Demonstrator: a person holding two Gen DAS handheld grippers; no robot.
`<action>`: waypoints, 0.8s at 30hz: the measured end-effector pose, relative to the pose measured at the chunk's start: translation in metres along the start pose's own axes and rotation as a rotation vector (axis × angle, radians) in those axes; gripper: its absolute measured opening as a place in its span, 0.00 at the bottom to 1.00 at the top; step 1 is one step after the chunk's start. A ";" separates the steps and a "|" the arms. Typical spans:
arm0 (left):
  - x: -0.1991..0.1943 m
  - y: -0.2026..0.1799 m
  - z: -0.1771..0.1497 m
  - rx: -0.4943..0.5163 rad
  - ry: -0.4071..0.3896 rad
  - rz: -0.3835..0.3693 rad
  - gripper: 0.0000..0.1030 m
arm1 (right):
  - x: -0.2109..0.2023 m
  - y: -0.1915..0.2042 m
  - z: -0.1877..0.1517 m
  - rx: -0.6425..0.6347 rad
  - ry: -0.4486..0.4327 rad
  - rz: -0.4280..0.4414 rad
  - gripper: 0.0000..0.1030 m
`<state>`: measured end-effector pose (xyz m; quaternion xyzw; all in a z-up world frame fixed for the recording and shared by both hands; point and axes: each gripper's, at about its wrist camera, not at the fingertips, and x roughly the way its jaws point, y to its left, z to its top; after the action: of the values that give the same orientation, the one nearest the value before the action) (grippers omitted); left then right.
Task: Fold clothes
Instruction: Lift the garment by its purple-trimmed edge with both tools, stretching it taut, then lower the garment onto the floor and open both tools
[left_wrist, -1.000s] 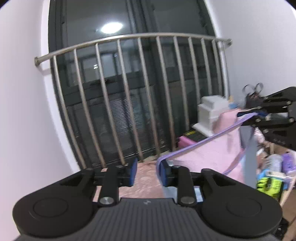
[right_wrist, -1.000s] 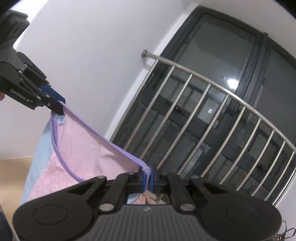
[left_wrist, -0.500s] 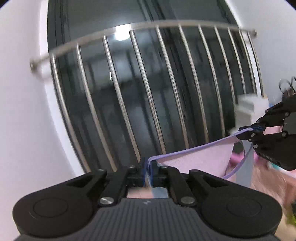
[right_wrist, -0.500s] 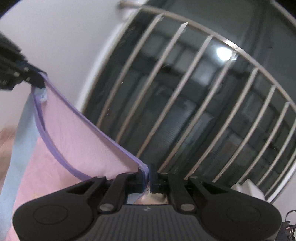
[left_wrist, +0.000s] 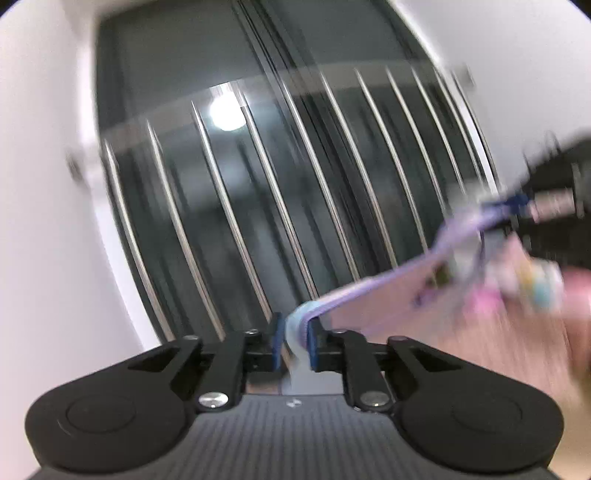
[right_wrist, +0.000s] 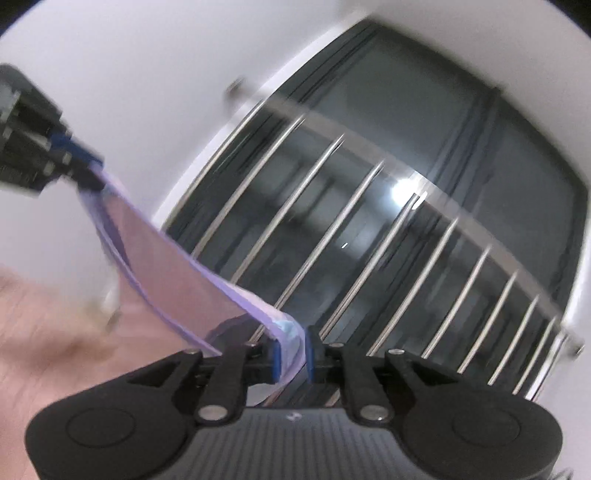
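We hold pink garment (left_wrist: 424, 295) stretched in air between both grippers, lilac-trimmed edge taut. Left gripper (left_wrist: 294, 338) fingers pinch bunched lilac and pale-blue edge, small gap between pads filled by cloth. Right gripper (right_wrist: 291, 354) fingers pinch other end of same hem. Both views blurred. Behind cloth we see metal railing (right_wrist: 369, 206) before dark window (left_wrist: 184, 92), white wall (right_wrist: 129, 55) at side.

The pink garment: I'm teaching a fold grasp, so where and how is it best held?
Grip the pink garment at the two ends of its purple-trimmed edge, each gripper coming from its own side: left gripper, right gripper. That edge spans between them and the cloth hangs below.
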<state>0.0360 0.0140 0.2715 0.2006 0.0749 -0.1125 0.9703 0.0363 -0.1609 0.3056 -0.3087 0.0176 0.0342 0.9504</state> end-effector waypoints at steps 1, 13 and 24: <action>0.006 -0.021 -0.035 0.005 0.079 -0.015 0.07 | -0.002 0.018 -0.025 -0.012 0.057 0.055 0.09; -0.055 -0.118 -0.222 -0.220 0.440 -0.108 0.38 | -0.092 0.148 -0.233 0.137 0.421 0.440 0.17; -0.051 -0.097 -0.227 -0.417 0.461 -0.135 0.52 | -0.129 0.097 -0.264 0.520 0.449 0.430 0.48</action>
<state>-0.0597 0.0290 0.0393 0.0120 0.3273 -0.1106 0.9383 -0.1031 -0.2451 0.0426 -0.0469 0.2969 0.1584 0.9405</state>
